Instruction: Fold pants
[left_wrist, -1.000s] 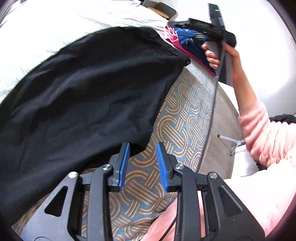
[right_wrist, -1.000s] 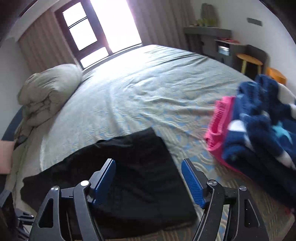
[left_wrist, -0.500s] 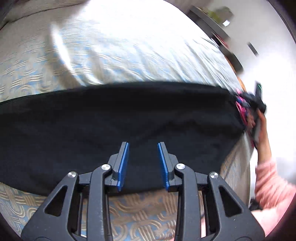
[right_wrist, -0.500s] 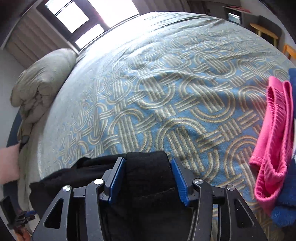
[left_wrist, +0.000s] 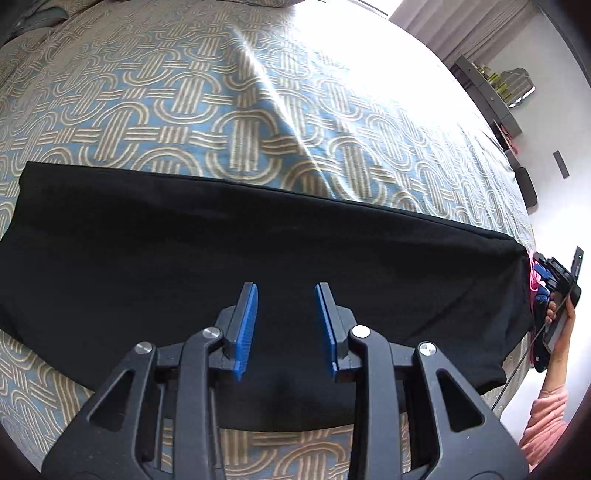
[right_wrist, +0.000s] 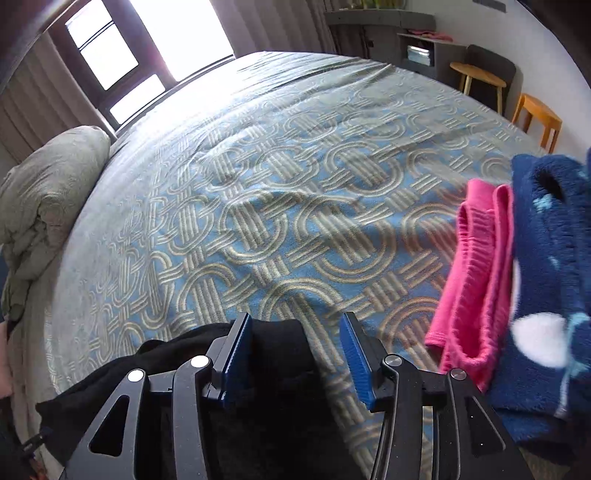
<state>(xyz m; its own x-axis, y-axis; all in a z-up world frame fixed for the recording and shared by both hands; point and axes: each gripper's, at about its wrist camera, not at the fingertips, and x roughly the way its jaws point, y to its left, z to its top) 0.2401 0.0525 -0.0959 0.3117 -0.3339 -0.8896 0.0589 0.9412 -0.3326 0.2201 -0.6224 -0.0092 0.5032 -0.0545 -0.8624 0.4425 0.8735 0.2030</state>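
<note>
The black pants (left_wrist: 258, 251) lie flat in a long band across the patterned bedspread (left_wrist: 184, 92). My left gripper (left_wrist: 286, 288) hovers over their near middle, pointing down, its jaws narrowly apart with nothing pinched. In the right wrist view, the pants' end corner (right_wrist: 280, 347) sits between the blue pads of my right gripper (right_wrist: 295, 319). Those jaws are opening: the cloth lies by the left pad and the right pad stands clear of it. The left wrist view also shows the right gripper (left_wrist: 554, 280) in a person's hand at the pants' far right end.
A pink garment (right_wrist: 476, 273) and a navy fleece item (right_wrist: 546, 295) are piled just right of the right gripper. A rolled grey duvet (right_wrist: 48, 192) lies at the bed's left side. Wooden stools (right_wrist: 535, 114) and a shelf stand beyond the bed's far side.
The left gripper swung from the pants' right end to over their middle, rolling as it went. The right gripper came down onto the pants' corner, narrowed around it, then widened slightly.
</note>
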